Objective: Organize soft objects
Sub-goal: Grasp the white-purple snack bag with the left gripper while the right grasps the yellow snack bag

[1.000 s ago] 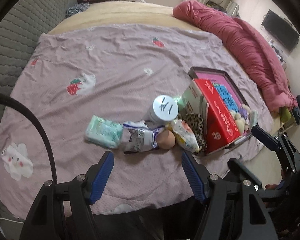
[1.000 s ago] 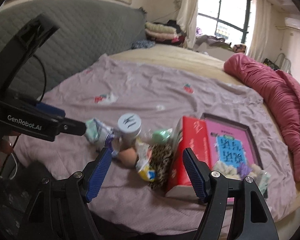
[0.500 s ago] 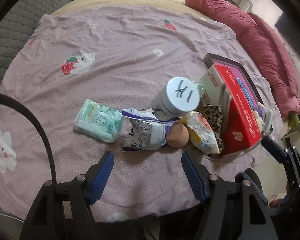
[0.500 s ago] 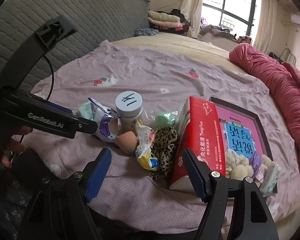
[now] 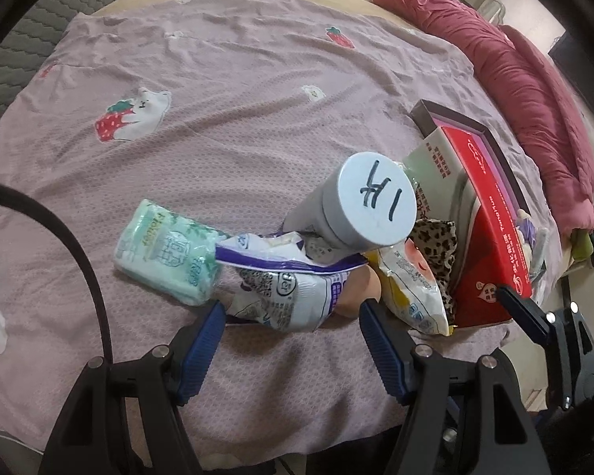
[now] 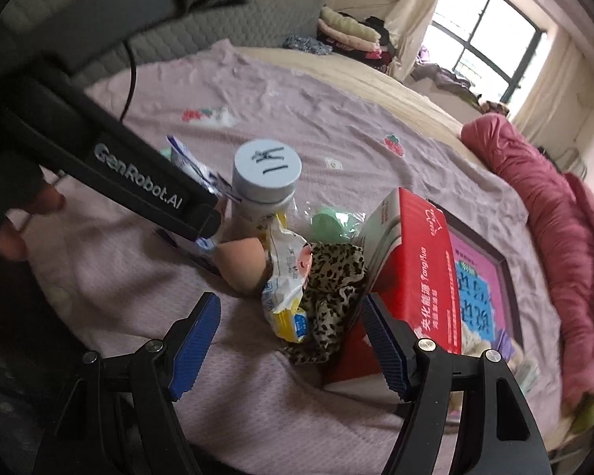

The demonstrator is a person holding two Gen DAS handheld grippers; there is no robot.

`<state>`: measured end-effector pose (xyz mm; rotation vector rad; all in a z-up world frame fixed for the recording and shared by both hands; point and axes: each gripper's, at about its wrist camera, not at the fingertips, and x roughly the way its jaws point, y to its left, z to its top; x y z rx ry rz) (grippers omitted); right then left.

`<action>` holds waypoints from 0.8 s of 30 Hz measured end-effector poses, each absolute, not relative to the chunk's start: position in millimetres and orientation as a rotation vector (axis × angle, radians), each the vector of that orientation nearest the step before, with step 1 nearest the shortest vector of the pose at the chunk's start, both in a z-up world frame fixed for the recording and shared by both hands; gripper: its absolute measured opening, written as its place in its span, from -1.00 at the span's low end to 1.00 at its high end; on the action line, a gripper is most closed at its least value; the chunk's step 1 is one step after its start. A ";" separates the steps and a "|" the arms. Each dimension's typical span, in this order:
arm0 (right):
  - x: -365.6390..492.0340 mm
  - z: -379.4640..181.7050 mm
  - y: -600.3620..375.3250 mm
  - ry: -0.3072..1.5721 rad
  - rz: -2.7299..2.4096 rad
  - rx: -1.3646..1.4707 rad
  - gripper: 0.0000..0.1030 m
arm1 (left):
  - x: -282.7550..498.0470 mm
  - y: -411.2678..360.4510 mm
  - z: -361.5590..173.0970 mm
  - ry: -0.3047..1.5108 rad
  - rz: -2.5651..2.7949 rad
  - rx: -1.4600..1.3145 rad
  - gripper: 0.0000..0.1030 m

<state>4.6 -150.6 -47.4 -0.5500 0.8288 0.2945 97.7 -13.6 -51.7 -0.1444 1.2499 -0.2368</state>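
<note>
We saw the left gripper [image 5: 289, 318] tilted down over the near edge of the bed, its blue-padded jaws spread wide with nothing clamped between them. Just ahead of its tips lay a crumpled white and purple packet [image 5: 285, 289], reaching partly into the gap but touching neither pad as far as we could tell. To the left of that packet, beyond the left finger, sat a pale green tissue pack [image 5: 166, 253]. A beige egg-shaped sponge [image 5: 356, 289] peeked out right beside the right finger. Further forward stood a grey bottle [image 5: 360, 209] with a marked lid, leaning over the packet.

The right gripper [image 6: 291, 318] likewise stood wide open and empty. Directly ahead of its tips we found a yellow and white snack pouch [image 6: 287, 289] lying against a leopard-print cloth [image 6: 328, 289]; the cloth came close to the right finger. The sponge was ahead and slightly left, and the bottle stood behind it. A red tissue box [image 6: 419, 269] leaned just past the right finger, propped on a dark-framed pink tray [image 6: 491, 273]. A small green soft thing [image 6: 328, 223] lay behind the pouch. Everything rested on the mauve blanket [image 5: 225, 91].
</note>
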 end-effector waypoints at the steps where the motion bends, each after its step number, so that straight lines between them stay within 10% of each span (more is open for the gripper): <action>1: 7.7 -51.8 -149.0 0.832 0.298 -0.564 0.45 | 98.5 -14.0 -52.4 1.250 -0.239 -0.148 0.35; 16: 43.4 -91.7 -142.4 0.904 0.325 -0.630 -0.38 | 113.8 -8.7 -64.2 1.267 -0.246 -0.197 0.24; 24: 49.3 -79.0 -158.3 0.928 0.365 -0.523 -0.49 | 116.1 -13.4 -70.9 1.280 -0.280 -0.219 0.03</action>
